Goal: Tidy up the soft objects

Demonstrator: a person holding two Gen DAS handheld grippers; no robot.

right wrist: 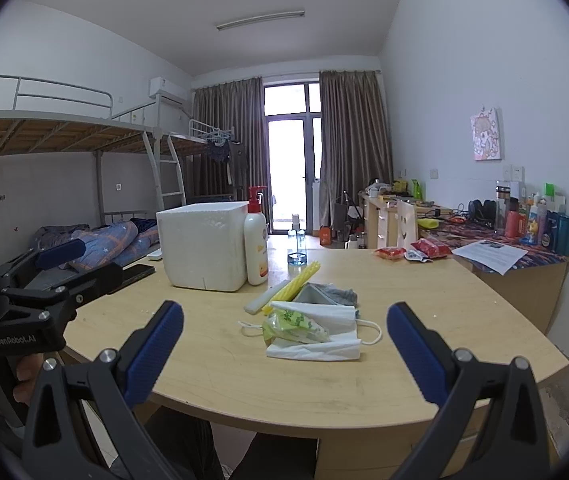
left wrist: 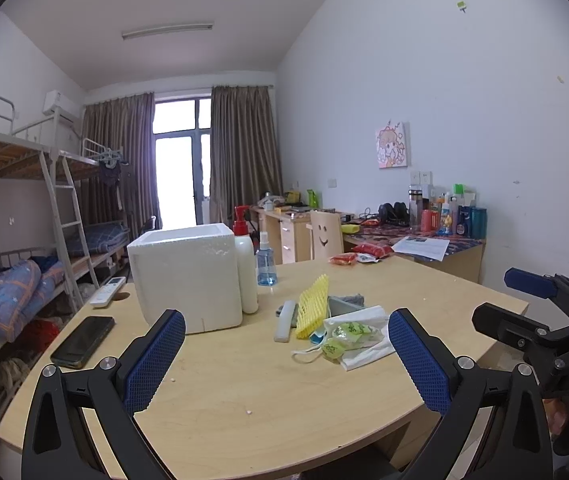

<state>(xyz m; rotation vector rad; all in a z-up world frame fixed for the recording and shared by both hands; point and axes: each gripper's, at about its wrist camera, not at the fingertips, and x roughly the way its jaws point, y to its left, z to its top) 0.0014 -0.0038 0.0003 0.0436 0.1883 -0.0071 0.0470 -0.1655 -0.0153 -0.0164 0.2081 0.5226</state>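
A pile of soft items lies mid-table: a yellow foam net (left wrist: pixel 313 307) (right wrist: pixel 293 285), a white foam strip (left wrist: pixel 285 321) (right wrist: pixel 263 300), a white paper bag (left wrist: pixel 358 336) (right wrist: pixel 320 334), a green-printed plastic bag (left wrist: pixel 348 336) (right wrist: pixel 292 326), a face mask (left wrist: pixel 316 340) (right wrist: pixel 366 330) and grey cloth (left wrist: pixel 350 300) (right wrist: pixel 336 294). A white foam box (left wrist: pixel 186 276) (right wrist: pixel 202 246) stands left of them. My left gripper (left wrist: pixel 286 360) is open and empty over the table's near edge. My right gripper (right wrist: pixel 284 354) is open and empty in front of the pile.
A lotion pump bottle (left wrist: pixel 245 264) (right wrist: pixel 256 240) and blue spray bottle (left wrist: pixel 266 262) (right wrist: pixel 297 250) stand beside the box. A phone (left wrist: pixel 83 342) and remote (left wrist: pixel 107 291) lie at the left. Red snack packs (right wrist: pixel 430 248) lie far right. Bunk beds are left, a cluttered desk (right wrist: pixel 524 248) right.
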